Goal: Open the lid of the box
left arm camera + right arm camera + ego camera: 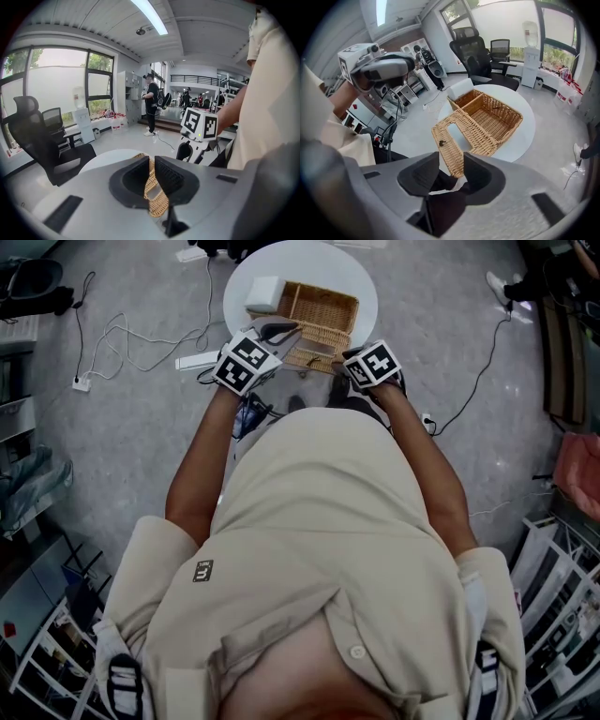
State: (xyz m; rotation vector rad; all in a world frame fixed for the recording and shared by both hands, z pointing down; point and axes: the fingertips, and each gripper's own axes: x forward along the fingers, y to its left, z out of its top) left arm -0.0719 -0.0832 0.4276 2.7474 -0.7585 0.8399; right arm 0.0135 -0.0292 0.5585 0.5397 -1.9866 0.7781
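A wicker box [323, 307] stands on the round white table [361, 277] with its inside bare. Its lid [314, 351], with a rectangular cutout, is folded back toward me at the table's near edge. My left gripper [278, 331] hovers over the lid's left end. In the left gripper view its jaws [152, 176] stand a narrow gap apart, and the lid [154, 187] shows beyond them. My right gripper [339, 368] is at the lid's near right corner. Its jaws [451, 171] stand apart, the corner of the lid [457, 136] showing in the gap, and the pads do not press on it.
A white block [263, 293] lies against the box's far left end. Cables and a power strip [192, 360] trail over the floor left of the table. Black office chairs [476, 51] stand beyond it. A person [152, 103] stands far off.
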